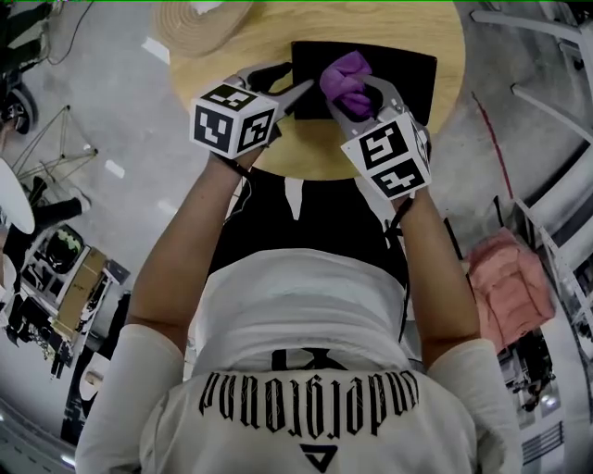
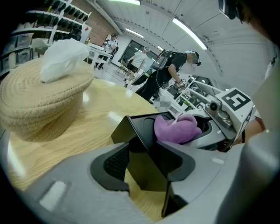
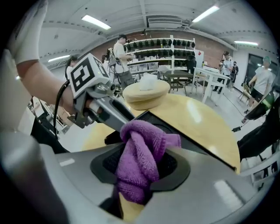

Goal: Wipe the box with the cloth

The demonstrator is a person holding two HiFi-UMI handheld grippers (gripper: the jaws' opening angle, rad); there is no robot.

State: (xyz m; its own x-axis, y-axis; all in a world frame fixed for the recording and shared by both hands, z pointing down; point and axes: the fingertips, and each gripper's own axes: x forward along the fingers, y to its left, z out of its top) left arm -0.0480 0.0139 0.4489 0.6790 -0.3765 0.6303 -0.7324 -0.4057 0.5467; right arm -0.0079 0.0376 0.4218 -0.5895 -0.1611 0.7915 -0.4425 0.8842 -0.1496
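A flat black box (image 1: pixel 403 76) lies on the round wooden table (image 1: pixel 232 51). My left gripper (image 1: pixel 293 90) is shut on the box's near left corner; in the left gripper view the box wall (image 2: pixel 140 131) stands between the jaws of that gripper (image 2: pixel 146 162). My right gripper (image 1: pixel 356 91) is shut on a bunched purple cloth (image 1: pixel 344 81), which rests on the box's top left part. The right gripper view shows the cloth (image 3: pixel 139 153) pinched between the pads of the right gripper (image 3: pixel 140 171), hanging over the box (image 3: pixel 188 133).
A woven straw basket (image 1: pixel 195 28) with white tissue (image 2: pixel 61 57) sits at the table's far left. Shelves, tables and several people stand in the room behind. A pink bag (image 1: pixel 510 282) lies on the floor at the right.
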